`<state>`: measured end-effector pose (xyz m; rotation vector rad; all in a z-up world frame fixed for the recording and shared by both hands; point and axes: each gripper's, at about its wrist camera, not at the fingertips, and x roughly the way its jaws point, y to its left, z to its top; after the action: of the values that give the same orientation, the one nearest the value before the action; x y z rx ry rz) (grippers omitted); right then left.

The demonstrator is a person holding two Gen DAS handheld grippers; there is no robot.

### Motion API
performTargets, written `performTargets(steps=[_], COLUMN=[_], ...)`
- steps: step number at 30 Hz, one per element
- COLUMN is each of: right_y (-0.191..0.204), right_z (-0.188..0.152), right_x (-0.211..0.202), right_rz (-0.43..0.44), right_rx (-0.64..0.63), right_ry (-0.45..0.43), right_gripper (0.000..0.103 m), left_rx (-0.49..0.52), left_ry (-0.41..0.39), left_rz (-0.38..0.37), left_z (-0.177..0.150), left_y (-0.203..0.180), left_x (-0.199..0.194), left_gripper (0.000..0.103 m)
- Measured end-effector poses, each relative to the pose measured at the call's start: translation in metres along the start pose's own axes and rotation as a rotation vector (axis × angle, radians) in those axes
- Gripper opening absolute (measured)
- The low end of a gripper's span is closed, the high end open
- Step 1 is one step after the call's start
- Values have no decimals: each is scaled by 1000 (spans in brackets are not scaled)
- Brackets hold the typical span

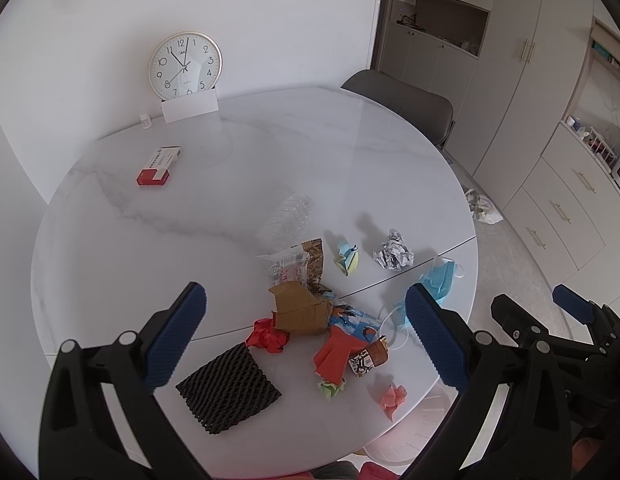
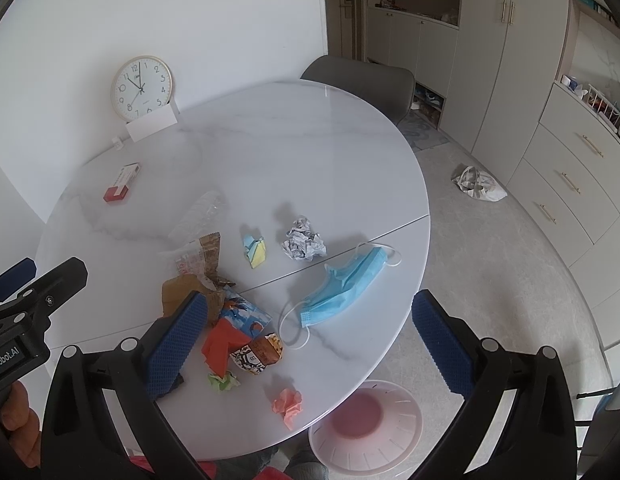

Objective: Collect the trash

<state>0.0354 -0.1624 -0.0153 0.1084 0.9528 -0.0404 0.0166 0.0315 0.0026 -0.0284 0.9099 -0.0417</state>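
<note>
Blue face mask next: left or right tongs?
Right, probably. The blue face mask lies near the table's right edge, ahead of the open right tongs; the open left tongs face the middle pile.

The wall clock (image 1: 185, 65) behind the round table (image 1: 269, 152) carried the numerals 1 to 12 around its white dial, with a small line of print under the centre too blurred to read. In the right wrist view, the black body of the left gripper (image 2: 13, 354), at the table's near left edge, bore white lettering of which only "enRobot.AI" showed. Print on the red and white box (image 1: 158, 166) lying on the table in front of the clock and on the snack wrappers could not be made out.
</note>
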Motion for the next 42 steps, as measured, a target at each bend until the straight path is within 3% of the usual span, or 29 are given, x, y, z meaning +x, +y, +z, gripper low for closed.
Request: performTargets(steps=[18, 27, 33, 39, 42], right_y=[-5, -16, -9, -4, -1], right_z=[-6, -25, -43, -56, -56], right_x=[1, 34, 62, 87, 91], right_rz=[-11, 16, 10, 17, 8], right_rx=[8, 1, -36, -30, -24], right_ry=[4, 92, 178, 254, 268], right_gripper=[101, 101, 101, 101, 101], left_rx=[20, 141, 230, 383, 440], left_ry=[6, 4, 150, 237, 271], left_rz=[-10, -114, -162, -232, -274], left_z=[-4, -45, -93, -124, -126], left_y=[7, 53, 102, 128, 136], left_x=[3, 36, 90, 135, 157], left_gripper=[95, 95, 95, 95, 84])
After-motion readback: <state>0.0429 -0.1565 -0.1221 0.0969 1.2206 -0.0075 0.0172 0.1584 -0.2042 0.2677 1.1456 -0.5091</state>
